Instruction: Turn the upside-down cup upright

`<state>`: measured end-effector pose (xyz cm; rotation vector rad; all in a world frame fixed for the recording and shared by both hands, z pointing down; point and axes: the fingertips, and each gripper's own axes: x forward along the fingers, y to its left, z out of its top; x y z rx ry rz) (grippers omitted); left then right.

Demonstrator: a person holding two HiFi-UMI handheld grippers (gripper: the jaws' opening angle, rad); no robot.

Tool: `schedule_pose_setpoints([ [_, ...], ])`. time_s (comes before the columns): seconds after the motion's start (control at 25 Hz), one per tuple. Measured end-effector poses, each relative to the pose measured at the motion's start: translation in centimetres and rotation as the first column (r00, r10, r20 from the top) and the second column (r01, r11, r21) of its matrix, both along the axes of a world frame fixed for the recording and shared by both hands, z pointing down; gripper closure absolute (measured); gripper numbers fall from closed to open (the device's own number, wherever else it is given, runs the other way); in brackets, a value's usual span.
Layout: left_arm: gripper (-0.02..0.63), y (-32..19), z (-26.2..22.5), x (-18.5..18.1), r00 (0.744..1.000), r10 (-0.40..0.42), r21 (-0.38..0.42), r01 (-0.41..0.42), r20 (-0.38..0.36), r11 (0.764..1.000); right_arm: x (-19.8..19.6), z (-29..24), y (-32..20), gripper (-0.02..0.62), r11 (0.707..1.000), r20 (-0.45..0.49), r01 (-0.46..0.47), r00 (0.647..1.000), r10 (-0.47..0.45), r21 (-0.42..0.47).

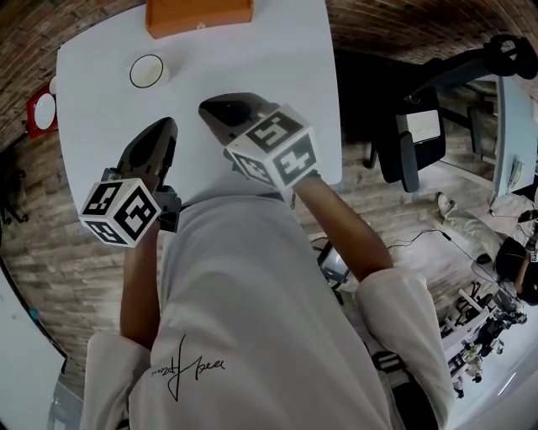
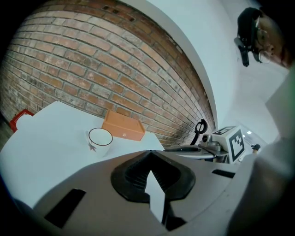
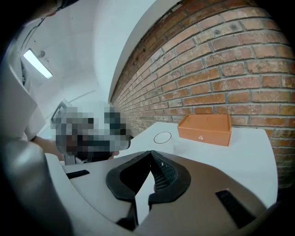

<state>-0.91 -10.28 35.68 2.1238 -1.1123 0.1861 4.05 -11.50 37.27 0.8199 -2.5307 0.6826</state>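
A white cup [image 1: 147, 72] with a dark rim and a small leaf print stands mouth-up at the far left of the white table [image 1: 277, 59]. The left gripper view shows the cup [image 2: 100, 140] ahead and to the left; in the right gripper view the cup [image 3: 162, 138] is farther off. My left gripper [image 1: 165, 128] hangs over the table's near left part, shut and empty, well short of the cup. My right gripper [image 1: 210, 109] is beside it over the table's middle, also shut on nothing. In each gripper view the jaw tips meet: left gripper [image 2: 150, 156], right gripper [image 3: 150, 156].
An orange box [image 1: 199, 15] lies at the table's far edge against the brick wall, right of the cup. A red object [image 1: 42, 111] sits off the table's left side. A black office chair [image 1: 412, 143] stands to the right on the wood floor.
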Motion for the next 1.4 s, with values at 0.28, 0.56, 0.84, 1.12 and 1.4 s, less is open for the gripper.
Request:
schedule_pose_setpoints([
  [0.28, 0.597, 1.5, -1.3, -0.3, 1.0, -0.005, 0.032, 0.005, -0.012, 0.999, 0.1, -1.0, 2.0, 0.575, 1.0, 0.022, 0.001, 1.0, -0.001, 0.015],
  [0.56, 0.597, 3.2, -2.7, -0.3, 0.999, -0.017, 0.072, 0.02, -0.034, 0.997, 0.6, -1.9, 4.3, 0.575, 1.0, 0.039, 0.0, 0.999, -0.002, 0.031],
  [0.84, 0.597, 4.4, -3.3, -0.6, 0.999, -0.02, 0.086, 0.022, -0.034, 0.996, 0.7, -3.4, 5.8, 0.575, 0.998, 0.066, -0.02, 0.998, 0.016, 0.063],
  [1.12, 0.595, 5.3, -3.9, -1.6, 0.999, -0.034, 0.104, 0.036, -0.016, 0.994, 1.6, -3.9, 6.7, 0.575, 0.997, 0.074, -0.048, 0.996, 0.044, 0.058],
  [1.4, 0.595, 6.2, -4.0, -2.2, 0.999, -0.044, 0.11, 0.045, -0.014, 0.993, 2.1, -5.0, 8.0, 0.575, 0.996, 0.106, -0.061, 0.993, 0.053, 0.067],
])
